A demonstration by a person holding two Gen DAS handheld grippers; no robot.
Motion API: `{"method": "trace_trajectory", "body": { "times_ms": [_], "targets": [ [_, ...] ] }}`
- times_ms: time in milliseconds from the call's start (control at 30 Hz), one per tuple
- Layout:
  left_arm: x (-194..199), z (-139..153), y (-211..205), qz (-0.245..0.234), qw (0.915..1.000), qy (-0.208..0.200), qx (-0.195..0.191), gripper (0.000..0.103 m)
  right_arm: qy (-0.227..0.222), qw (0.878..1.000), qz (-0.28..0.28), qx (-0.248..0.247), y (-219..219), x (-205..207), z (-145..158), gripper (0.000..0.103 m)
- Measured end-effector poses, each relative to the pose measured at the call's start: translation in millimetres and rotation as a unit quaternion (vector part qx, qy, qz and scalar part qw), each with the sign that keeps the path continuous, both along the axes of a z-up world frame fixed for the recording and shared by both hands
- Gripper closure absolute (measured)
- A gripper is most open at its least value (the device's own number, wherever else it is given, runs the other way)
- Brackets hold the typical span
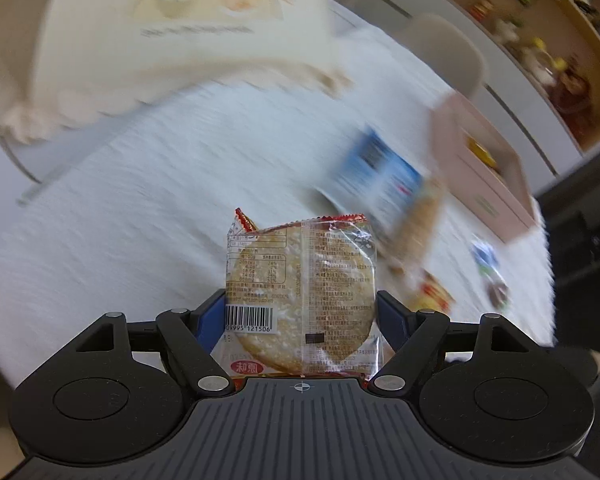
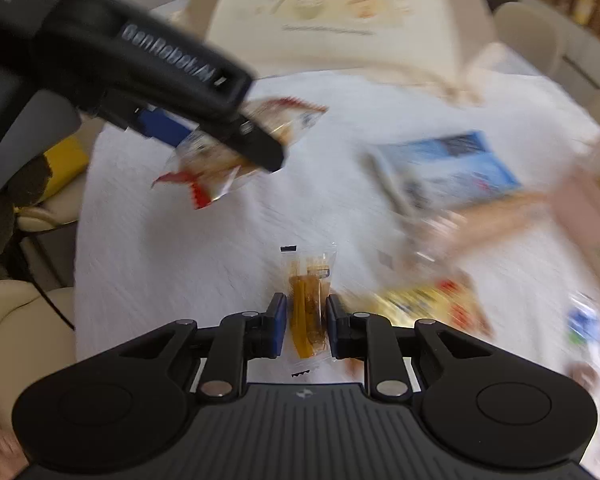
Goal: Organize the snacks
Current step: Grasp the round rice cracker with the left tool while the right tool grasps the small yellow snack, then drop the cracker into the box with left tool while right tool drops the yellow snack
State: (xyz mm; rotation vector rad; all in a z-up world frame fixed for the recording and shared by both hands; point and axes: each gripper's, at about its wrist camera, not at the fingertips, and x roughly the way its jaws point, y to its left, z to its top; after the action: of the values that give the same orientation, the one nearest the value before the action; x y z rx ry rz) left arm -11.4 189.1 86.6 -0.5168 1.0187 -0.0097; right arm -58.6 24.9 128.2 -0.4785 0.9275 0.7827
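My left gripper point(image 1: 300, 308) is shut on a clear rice cracker packet point(image 1: 300, 280) with red zigzag ends, held above the white table. It also shows in the right wrist view point(image 2: 236, 148), upper left, with the packet point(image 2: 204, 172) in it. My right gripper point(image 2: 306, 320) is shut on a small clear packet with an amber snack point(image 2: 308, 304), held above the table. A blue snack pack point(image 1: 380, 176) lies on the table at the right, also in the right wrist view point(image 2: 452, 168). A pink box point(image 1: 484, 168) stands at the far right.
A cream dome-shaped food cover point(image 1: 172, 32) stands at the table's far side, also in the right wrist view point(image 2: 340, 16). Loose snack packets point(image 2: 428, 300) and a blue-and-white one point(image 2: 584, 328) lie at the right. Chairs point(image 1: 444, 48) and shelves point(image 1: 540, 32) are behind. Both views are motion-blurred.
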Motion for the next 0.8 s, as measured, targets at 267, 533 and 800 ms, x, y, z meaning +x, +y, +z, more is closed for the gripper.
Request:
{"method": "trace_trajectory", "body": {
  "times_ms": [267,533,800],
  "targets": [
    [2.2,-14.5,-94.6,-0.128,0.9905,0.028,-0.042,0.021,0.002,0.988,-0.151,-0.018,-102.8,9.3,-0.2,0.082],
    [9.5,-25.5,-164.0,-0.211,0.9764,0.044,-0.013,0.021,0.038,0.970,-0.239,-0.007,-153.7,6.3,-18.0,0.082],
    [34.1,10.4,-193.7,-0.258,0.9656,0.004,0.032,0.021,-0.004,0.962,-0.266,0.054,-190.8,24.3,32.5,0.082]
  ]
}}
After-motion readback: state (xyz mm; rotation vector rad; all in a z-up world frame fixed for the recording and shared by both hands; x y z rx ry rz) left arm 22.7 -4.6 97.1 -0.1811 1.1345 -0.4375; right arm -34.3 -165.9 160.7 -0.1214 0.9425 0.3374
